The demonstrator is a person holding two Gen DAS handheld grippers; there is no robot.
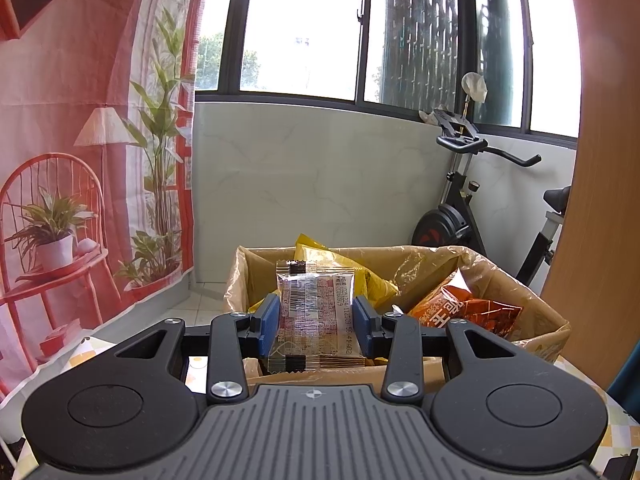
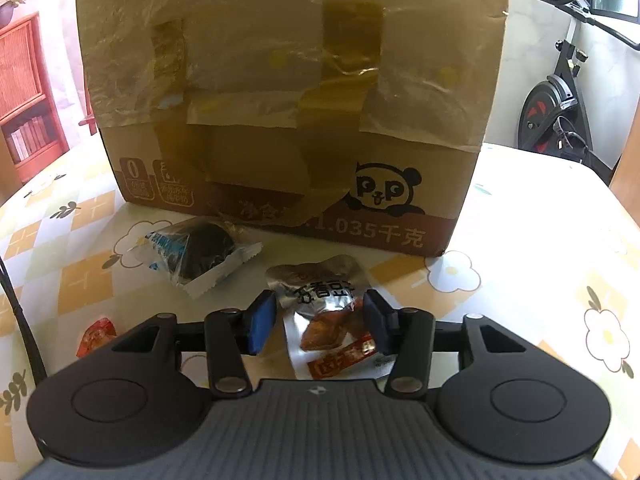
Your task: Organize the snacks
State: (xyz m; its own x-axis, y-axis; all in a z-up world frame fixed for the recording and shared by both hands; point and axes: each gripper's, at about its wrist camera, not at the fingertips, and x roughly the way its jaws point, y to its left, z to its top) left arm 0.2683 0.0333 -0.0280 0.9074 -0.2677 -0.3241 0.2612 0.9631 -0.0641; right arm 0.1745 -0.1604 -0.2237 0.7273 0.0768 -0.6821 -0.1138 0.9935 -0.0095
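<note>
My left gripper (image 1: 316, 320) is shut on a clear-wrapped snack packet (image 1: 316, 312) and holds it upright above the near edge of the open cardboard box (image 1: 536, 300). Inside the box lie a yellow bag (image 1: 360, 272) and an orange bag (image 1: 468, 308). My right gripper (image 2: 320, 324) is open, low over the table, with its blue pads (image 2: 260, 326) on either side of a silver snack packet (image 2: 324, 304). I cannot tell whether the pads touch it. A dark round snack in a clear and blue wrapper (image 2: 200, 254) lies to its left, in front of the box (image 2: 288, 92).
The table has a floral checked cloth (image 2: 520, 280). A small red packet (image 2: 96, 336) lies at the left by my right gripper. An exercise bike (image 1: 472, 200) stands behind the box to the right. A printed curtain (image 1: 80, 160) hangs at the left.
</note>
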